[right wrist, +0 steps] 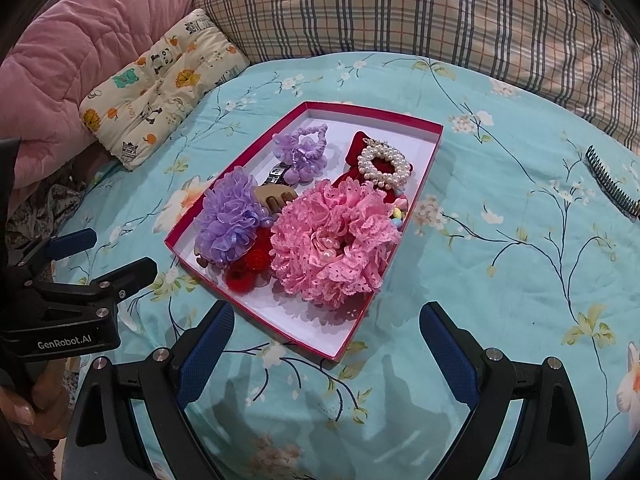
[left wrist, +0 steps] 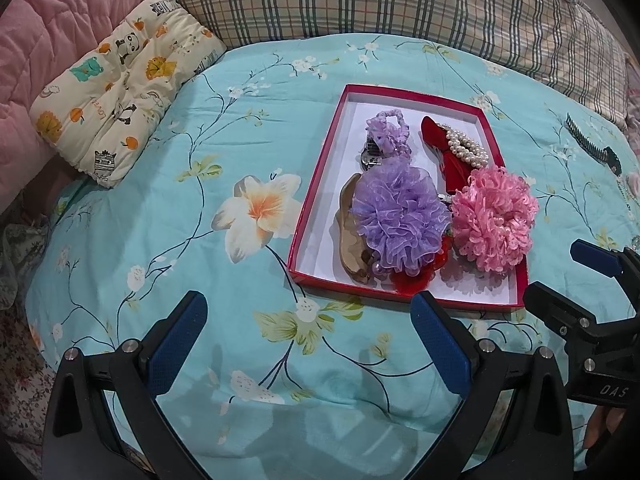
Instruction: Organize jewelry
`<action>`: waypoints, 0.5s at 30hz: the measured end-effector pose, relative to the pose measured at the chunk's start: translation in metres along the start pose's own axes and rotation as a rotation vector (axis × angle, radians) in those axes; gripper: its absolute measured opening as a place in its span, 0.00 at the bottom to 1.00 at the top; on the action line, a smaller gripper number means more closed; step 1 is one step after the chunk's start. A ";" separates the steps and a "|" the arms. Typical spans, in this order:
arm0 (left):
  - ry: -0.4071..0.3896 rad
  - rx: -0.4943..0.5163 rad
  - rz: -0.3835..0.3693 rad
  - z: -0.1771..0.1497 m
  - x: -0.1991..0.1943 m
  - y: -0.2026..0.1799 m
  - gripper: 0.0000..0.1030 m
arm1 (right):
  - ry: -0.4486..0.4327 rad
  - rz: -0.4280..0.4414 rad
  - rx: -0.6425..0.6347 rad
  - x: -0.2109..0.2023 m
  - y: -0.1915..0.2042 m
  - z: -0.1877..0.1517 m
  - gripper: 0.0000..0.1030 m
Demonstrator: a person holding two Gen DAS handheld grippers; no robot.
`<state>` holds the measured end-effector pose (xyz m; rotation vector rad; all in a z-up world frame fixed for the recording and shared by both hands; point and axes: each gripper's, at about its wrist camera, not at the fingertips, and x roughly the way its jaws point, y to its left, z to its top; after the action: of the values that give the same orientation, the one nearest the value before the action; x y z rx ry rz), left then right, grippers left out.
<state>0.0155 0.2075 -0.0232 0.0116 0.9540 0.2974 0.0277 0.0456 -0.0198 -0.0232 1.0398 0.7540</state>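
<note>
Risk is concentrated on the one piece seen outside the red box: a black comb lying on the bed at the right edge of the right wrist view, well apart from the box. Both tools are held spread and empty above the sheet; the right tool is seen at the bottom centre of its view, just short of the near box corner, and the left tool at the bottom of its own view, beside the near box rim.

If the comb is taken next, it may be gripped badly, since it is thin and lies flat on soft bedding; sheet fabric could be pinched with it, or the teeth could slip from the pads.

Inside the box, the pink scrunchie is seen overhanging the right wall, so it could be knocked out by a passing tool. The purple scrunchie, pearl bracelet, tan claw clip and red pieces are piled together, and neighbours could be dragged along if one is lifted. The box is light and rests on a yielding bed; it could be tipped or shoved if a rim is struck.
</note>
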 end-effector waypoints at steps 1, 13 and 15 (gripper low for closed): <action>-0.003 0.001 0.003 0.000 -0.001 0.000 0.99 | 0.000 0.000 0.002 0.000 0.000 0.000 0.92; -0.006 0.000 -0.001 0.000 -0.001 0.000 0.99 | 0.003 -0.001 0.009 0.001 -0.002 0.000 0.92; -0.006 -0.003 -0.003 0.000 -0.001 0.000 0.99 | 0.002 -0.001 0.009 0.001 -0.002 0.000 0.92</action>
<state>0.0149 0.2072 -0.0223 0.0085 0.9477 0.2959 0.0291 0.0443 -0.0214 -0.0174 1.0451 0.7485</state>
